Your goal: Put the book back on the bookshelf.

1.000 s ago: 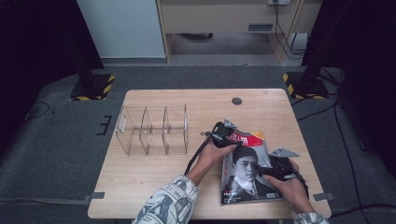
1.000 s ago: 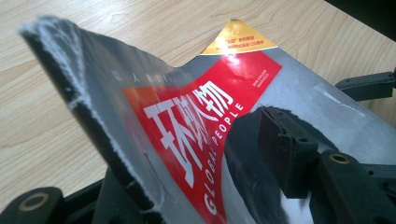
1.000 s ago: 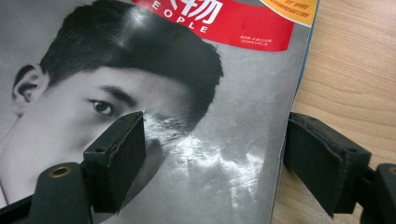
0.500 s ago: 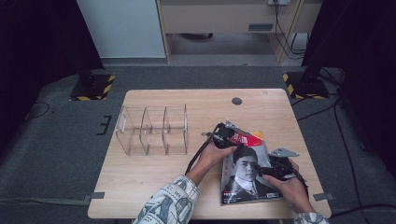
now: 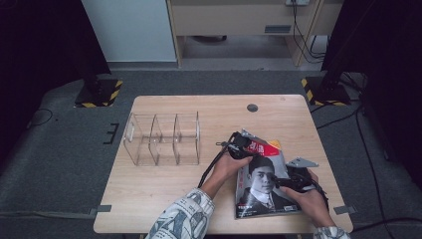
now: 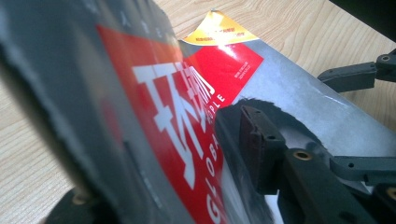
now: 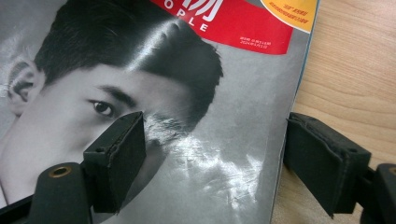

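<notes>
- Two hand-held grippers are seen at one magazine (image 5: 263,186), which lies on the near right part of the wooden tabletop (image 5: 164,184), with its far corner lifted off the wood.
- The left hand-held gripper (image 5: 244,144) is held at the far left corner of the magazine; in the left gripper view the cover (image 6: 187,121) is raised and curled between the two black jaws, one pad (image 6: 254,140) being seen just beside the glossy face.
- The jaws of the left hand-held gripper have just been closing, with the lifted cover between them; whether the pads are already pressed on the paper cannot be told.
- The right hand-held gripper (image 5: 293,181) is laid over the right edge of the magazine, near the person's side of the tabletop.
- In the right gripper view its jaws are set wide apart: the left pad (image 7: 119,158) is placed over the printed cover (image 7: 210,154), and the right pad (image 7: 322,158) is placed beyond the magazine's edge, over bare wood.
- Nothing is clamped by the right hand-held gripper; the cover simply lies under and between its jaws.
- A red title band and a yellow corner are shown on the cover, just ahead of both hand-held grippers.
- A clear plastic organiser (image 5: 164,139) with three compartments is stood well to the left of the left hand-held gripper, apart from the magazine.
- A small dark round spot (image 5: 252,107) is seen in the tabletop, beyond the left hand-held gripper.
</notes>
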A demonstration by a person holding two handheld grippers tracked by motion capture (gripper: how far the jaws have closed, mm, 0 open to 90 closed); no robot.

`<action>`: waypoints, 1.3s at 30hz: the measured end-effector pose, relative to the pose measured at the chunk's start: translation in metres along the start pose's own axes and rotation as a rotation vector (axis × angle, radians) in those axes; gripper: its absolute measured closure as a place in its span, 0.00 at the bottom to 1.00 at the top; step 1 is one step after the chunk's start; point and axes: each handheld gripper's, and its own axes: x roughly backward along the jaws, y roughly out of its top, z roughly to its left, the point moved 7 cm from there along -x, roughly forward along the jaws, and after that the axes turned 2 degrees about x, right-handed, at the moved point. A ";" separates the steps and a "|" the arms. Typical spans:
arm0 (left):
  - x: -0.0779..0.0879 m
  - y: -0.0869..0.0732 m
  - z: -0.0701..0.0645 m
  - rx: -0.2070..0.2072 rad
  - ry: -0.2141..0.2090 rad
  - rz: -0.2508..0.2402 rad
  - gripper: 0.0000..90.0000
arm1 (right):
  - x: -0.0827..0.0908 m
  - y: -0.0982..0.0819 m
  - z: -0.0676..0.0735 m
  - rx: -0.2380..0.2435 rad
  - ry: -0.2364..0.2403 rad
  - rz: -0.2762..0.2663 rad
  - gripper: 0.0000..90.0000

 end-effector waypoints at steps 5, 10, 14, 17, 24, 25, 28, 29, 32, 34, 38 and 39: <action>0.002 0.001 -0.002 -0.006 0.004 0.001 0.85 | 0.000 0.000 0.000 0.003 -0.001 0.000 0.24; 0.004 0.003 -0.004 -0.001 -0.003 -0.002 0.88 | -0.001 0.001 0.000 0.007 0.000 -0.001 0.24; 0.004 0.004 -0.005 -0.005 -0.002 -0.005 0.89 | -0.001 0.001 0.000 0.010 -0.001 -0.001 0.24; 0.005 0.005 -0.006 -0.009 -0.003 -0.007 0.89 | -0.001 0.001 0.000 0.006 0.000 0.001 0.24; 0.009 0.009 -0.010 -0.019 0.000 -0.021 0.90 | -0.001 0.001 0.000 0.007 -0.006 0.000 0.23; 0.010 0.009 -0.011 -0.015 0.000 -0.024 0.90 | -0.001 0.001 0.000 0.005 -0.007 0.000 0.23; 0.012 0.011 -0.012 -0.010 -0.001 -0.033 0.92 | -0.001 0.001 0.000 -0.007 -0.014 0.001 0.22; 0.013 0.012 -0.013 -0.006 -0.002 -0.036 0.93 | -0.001 0.001 0.000 -0.009 -0.016 0.001 0.21; 0.015 0.014 -0.015 -0.018 -0.006 -0.032 0.94 | -0.001 0.001 0.000 -0.027 -0.014 0.005 0.17; 0.016 0.016 -0.017 -0.029 -0.007 -0.036 0.94 | -0.001 0.001 -0.002 -0.025 -0.014 -0.001 0.15; 0.023 0.020 -0.021 -0.024 -0.021 -0.062 0.95 | 0.010 0.000 -0.010 -0.036 -0.039 -0.021 0.11; 0.026 0.021 -0.022 -0.028 -0.022 -0.068 0.95 | 0.014 0.000 -0.014 -0.050 -0.051 -0.031 0.10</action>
